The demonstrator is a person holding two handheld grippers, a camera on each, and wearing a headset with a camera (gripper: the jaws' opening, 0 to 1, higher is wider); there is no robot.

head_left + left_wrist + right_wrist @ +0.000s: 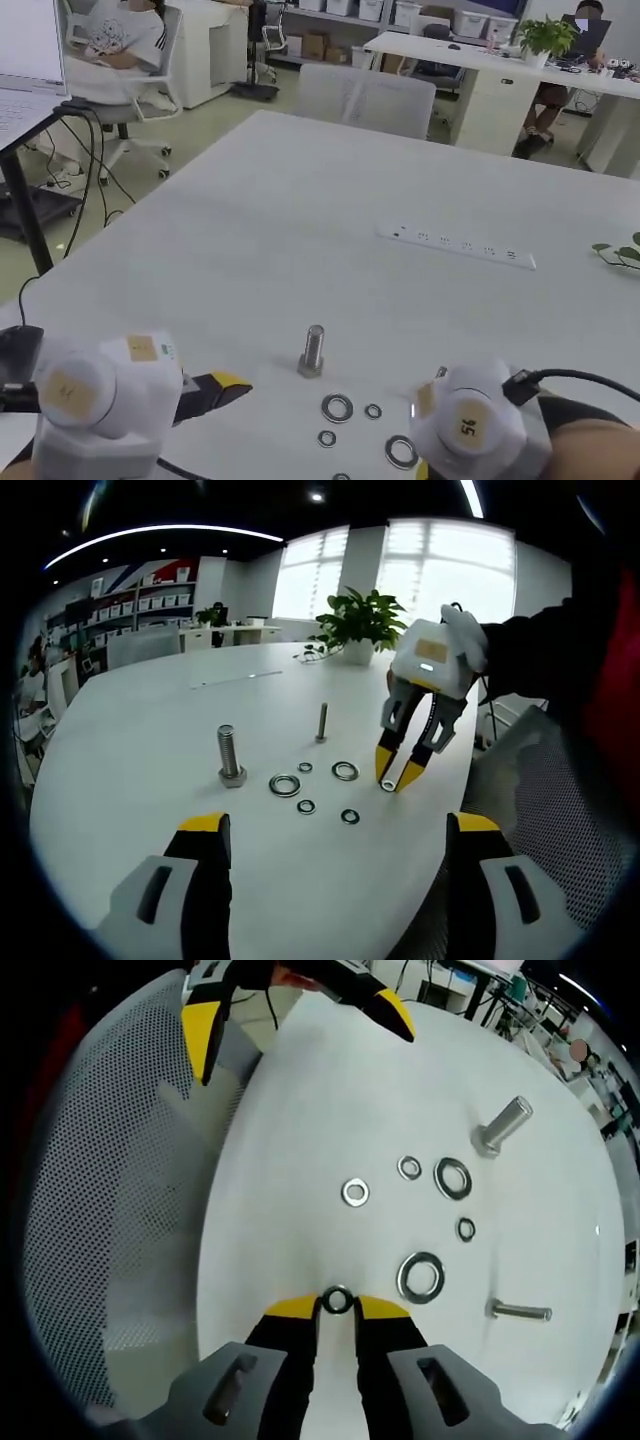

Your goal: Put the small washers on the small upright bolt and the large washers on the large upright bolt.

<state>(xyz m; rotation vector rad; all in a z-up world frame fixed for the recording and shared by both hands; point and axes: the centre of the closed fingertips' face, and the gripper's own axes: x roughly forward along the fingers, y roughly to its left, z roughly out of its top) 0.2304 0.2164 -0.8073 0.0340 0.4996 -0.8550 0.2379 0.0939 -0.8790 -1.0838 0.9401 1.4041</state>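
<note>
**Tongs.** My right tongs [337,1305] are clenched across the rim of one small silver steel washer [337,1300], low over the white tabletop [300,1110] near its edge. I cannot tell whether the washer has left the surface. My left tongs [335,825] are released, jaws spread wide, grasping nothing.

**Stock.** One large silver steel washer [453,1178] lies flat near the large upright hex-head steel bolt [503,1125]. A second large washer [421,1276] lies nearer the small slim upright steel bolt [520,1310]. Three loose small washers [355,1192] lie around them. I can make out no washer on either bolt.

**Handling, in my judgement.** The held washer is light, rigid, thin and smooth, so it could skid or flip out of a pinch. It should be gripped on opposite edges with the bore left clear to go over the thread. The slim bolt stands on its head and would probably topple if nudged.
</note>
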